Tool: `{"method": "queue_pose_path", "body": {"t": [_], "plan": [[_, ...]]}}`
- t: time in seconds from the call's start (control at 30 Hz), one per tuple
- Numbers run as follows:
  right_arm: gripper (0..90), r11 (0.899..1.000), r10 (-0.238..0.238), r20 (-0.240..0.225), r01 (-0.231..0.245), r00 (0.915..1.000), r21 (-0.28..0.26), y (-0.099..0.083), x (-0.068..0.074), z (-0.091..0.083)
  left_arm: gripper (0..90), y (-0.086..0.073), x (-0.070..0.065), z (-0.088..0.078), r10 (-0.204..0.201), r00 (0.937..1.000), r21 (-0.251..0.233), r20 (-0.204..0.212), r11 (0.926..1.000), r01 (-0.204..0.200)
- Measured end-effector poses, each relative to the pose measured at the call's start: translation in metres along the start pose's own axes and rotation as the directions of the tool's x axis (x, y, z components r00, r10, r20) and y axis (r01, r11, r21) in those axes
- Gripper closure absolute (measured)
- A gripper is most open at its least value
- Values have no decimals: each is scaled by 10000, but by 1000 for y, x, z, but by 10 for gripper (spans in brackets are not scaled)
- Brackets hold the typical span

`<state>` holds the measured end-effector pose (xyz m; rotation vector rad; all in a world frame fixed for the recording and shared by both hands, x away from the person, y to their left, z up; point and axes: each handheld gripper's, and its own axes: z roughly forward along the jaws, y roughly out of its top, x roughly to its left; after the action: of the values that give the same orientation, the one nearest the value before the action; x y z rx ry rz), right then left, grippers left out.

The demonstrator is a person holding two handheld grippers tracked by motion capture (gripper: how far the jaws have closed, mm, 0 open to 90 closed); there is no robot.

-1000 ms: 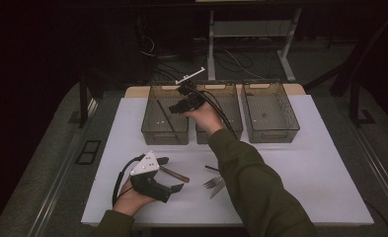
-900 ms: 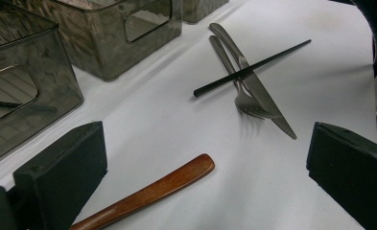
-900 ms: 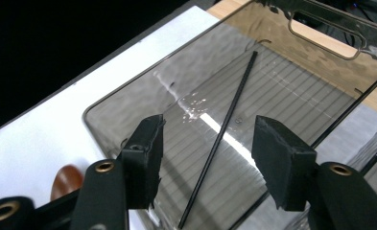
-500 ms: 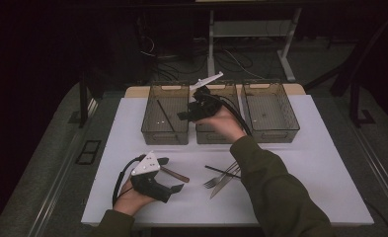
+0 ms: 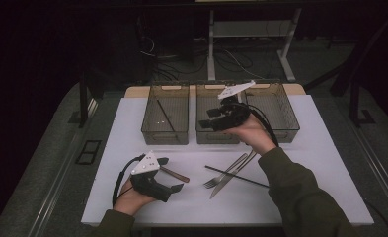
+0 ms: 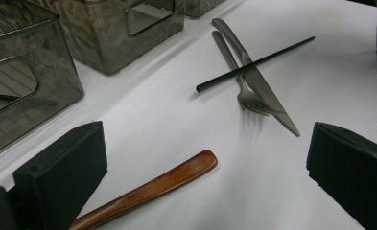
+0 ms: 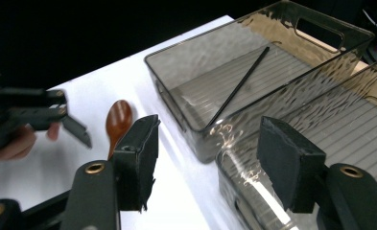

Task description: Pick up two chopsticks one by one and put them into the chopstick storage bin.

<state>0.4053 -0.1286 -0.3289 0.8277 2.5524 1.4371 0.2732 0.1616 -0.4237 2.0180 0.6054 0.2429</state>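
My right gripper (image 5: 207,118) hovers over the middle bin (image 5: 205,137), pointing left; its jaws have just been opening and stand open with nothing between them (image 7: 214,143). One black chopstick (image 5: 166,116) (image 7: 239,86) lies slanted in the left bin (image 5: 149,129). Near the front left of the white table, my left gripper (image 5: 172,174) (image 6: 205,148) rests open, with the handle of a wooden spoon (image 5: 177,174) (image 6: 152,189) lying on the table between its wide jaws, untouched. A fork (image 5: 216,180) (image 6: 246,96), a knife (image 5: 221,186) (image 6: 267,98) and a second black chopstick (image 5: 241,178) (image 6: 253,64) lie crossed at the table's middle.
The right bin (image 5: 291,123) stands beside the middle one along the table's back edge. A black cable trails from each gripper. Dark floor and table legs lie beyond the back edge.
The right hand has carried its gripper to the right, from above the left bin to above the middle bin. The left hand and the cutlery have not moved.
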Motion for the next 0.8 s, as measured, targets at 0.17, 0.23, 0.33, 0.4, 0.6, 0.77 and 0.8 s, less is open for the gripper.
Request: {"method": "queue_pose_path", "body": {"t": [0.17,0.23,0.33,0.4,0.6,0.77,0.8], "plan": [[383,9990,-370,-241,364,9990,-269,-17,2,-21,0,0,0,1,-25,10000,35,-30,10000,25],[393,9988,-397,-260,389,9989,-314,-26,3,-29,0,-1,0,2,-29,10000,41,-59,10000,30],[411,9992,-287,-414,275,9987,-277,-41,2,-40,0,-1,0,2,-18,10000,56,-89,10000,18],[410,9994,-236,-411,227,9989,-243,-53,2,-47,0,-1,1,2,-3,10000,45,-92,10000,3],[428,9991,-14,-285,2,9996,-413,-86,1,-67,0,-1,2,3,-33,9999,59,-125,10000,34],[463,9995,50,-177,-55,9998,-321,-108,4,-79,0,-1,1,2,-73,9999,79,-155,9999,74],[472,9996,32,-88,-35,10000,-293,-111,5,-81,0,-1,1,2,-98,9999,64,-140,9999,99]]}}
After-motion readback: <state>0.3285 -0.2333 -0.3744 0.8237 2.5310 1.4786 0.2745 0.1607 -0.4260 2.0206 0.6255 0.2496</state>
